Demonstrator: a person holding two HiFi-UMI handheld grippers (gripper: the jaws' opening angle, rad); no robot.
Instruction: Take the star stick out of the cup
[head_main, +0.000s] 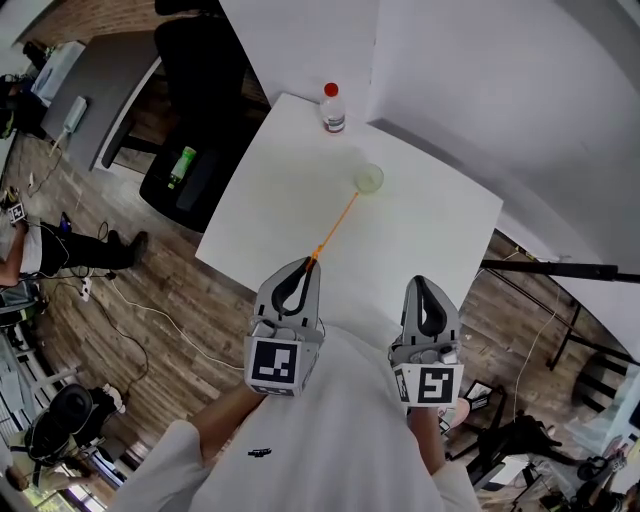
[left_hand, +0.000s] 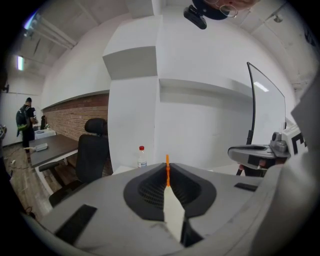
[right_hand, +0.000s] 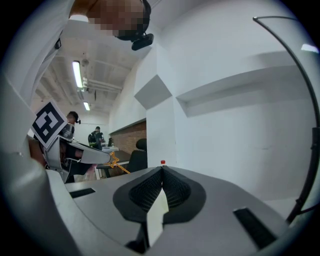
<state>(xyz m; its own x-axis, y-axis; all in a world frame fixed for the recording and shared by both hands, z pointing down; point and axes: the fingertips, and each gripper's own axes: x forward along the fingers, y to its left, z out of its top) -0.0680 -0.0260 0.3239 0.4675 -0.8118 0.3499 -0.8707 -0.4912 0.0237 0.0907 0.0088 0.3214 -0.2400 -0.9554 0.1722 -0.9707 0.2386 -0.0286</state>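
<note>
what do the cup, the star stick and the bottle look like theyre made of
The cup looks like clear plastic or glass with a faint greenish tint: the white table shows through it. The star stick is probably plastic: thin, straight, an even bright orange. The bottle is likely clear plastic, with a red cap and a label band.

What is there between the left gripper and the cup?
In the head view only the orange star stick spans that stretch, pinched in the left gripper and reaching to the cup; beneath it, bare white table.
</note>
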